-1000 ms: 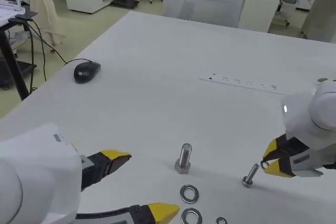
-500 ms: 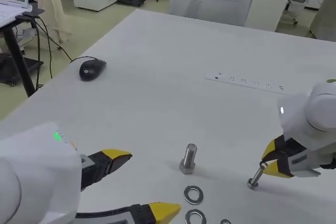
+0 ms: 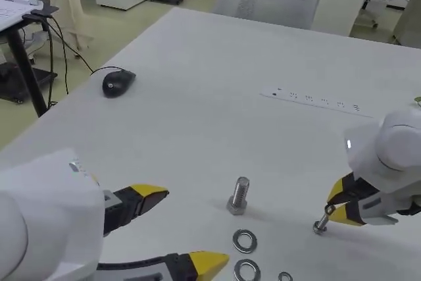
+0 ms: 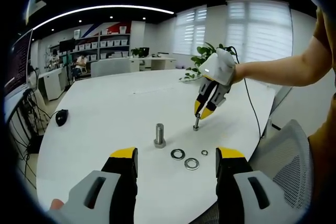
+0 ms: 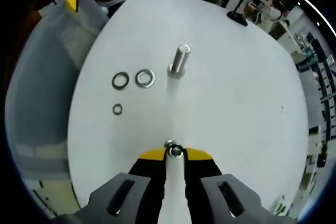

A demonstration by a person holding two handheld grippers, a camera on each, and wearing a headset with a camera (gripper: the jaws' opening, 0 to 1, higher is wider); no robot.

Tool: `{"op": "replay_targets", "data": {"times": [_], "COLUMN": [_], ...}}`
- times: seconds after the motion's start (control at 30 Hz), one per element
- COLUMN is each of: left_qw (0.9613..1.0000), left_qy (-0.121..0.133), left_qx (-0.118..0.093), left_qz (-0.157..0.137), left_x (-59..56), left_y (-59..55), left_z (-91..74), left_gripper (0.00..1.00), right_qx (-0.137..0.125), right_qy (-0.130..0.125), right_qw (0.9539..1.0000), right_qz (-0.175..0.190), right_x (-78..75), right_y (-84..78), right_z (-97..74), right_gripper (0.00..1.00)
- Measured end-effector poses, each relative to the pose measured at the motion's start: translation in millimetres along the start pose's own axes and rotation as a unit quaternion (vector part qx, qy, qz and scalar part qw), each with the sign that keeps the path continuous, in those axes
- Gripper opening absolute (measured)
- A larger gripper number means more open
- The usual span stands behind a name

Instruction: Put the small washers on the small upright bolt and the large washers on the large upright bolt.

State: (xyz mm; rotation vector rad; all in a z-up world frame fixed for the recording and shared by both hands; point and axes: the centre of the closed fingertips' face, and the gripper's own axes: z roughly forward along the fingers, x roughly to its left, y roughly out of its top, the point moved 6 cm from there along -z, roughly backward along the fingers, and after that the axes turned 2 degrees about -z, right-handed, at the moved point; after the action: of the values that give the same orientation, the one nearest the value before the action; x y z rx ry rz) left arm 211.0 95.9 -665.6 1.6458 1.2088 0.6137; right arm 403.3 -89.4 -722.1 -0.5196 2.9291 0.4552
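Washers wait nearest the front edge of the worktop [image 3: 197,116]. Two large washers [image 3: 245,241] lie flat side by side, and a loose small washer [image 3: 285,276] sits just beside them on the right. All are apart, so each can be pinched singly.

Over the same front edge, toward the left corner, the left gripper [image 3: 177,229] hovers with its yellow-tipped jaws spread wide and nothing between them. It points in at the washers, likely poised for a pick.

Just beyond the washers the large bolt [image 3: 238,195] stands upright on its head, shank bare. To its right, nearer the right edge, the small bolt [image 3: 321,223] also stands on its head, looking slightly tilted in the head view.

The right gripper [image 3: 339,205] meets it from the right, angled downward. Its jaws are pinched on a small washer [image 5: 175,151] held flat at the bolt's tip so the hole can line up with the shank. Whether the washer has started onto the thread I cannot tell. In the left gripper view a bare forearm [image 4: 278,69] stretches in behind this gripper.

Farther back lie a power strip [image 3: 316,101] and, toward the left edge, a mouse [image 3: 118,82].
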Motion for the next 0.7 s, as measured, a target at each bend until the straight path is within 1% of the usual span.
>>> {"op": "replay_targets", "data": {"times": [0.1, 0.47, 0.7], "left_qw": [1.0, 0.9999, 0.9999], "left_qy": [0.001, 0.004, 0.007], "left_qx": [0.002, 0.008, 0.009], "left_qz": [0.001, -0.004, -0.008], "left_x": [0.6, 4.1, 6.8], "left_y": [-0.5, -3.7, -3.9], "left_z": [-0.3, 0.8, 1.8], "left_gripper": [0.59, 0.59, 0.59], "right_qx": [0.002, -0.003, -0.005], "right_qy": [0.004, 0.01, 0.016], "right_qw": [1.0, 0.9999, 0.9998], "right_qz": [0.001, 0.002, 0.006], "right_x": [-0.1, -0.7, 1.5], "right_y": [-1.9, -3.6, -8.9], "right_z": [4.9, 21.1, 31.0], "right_gripper": [0.13, 0.13, 0.13]}}
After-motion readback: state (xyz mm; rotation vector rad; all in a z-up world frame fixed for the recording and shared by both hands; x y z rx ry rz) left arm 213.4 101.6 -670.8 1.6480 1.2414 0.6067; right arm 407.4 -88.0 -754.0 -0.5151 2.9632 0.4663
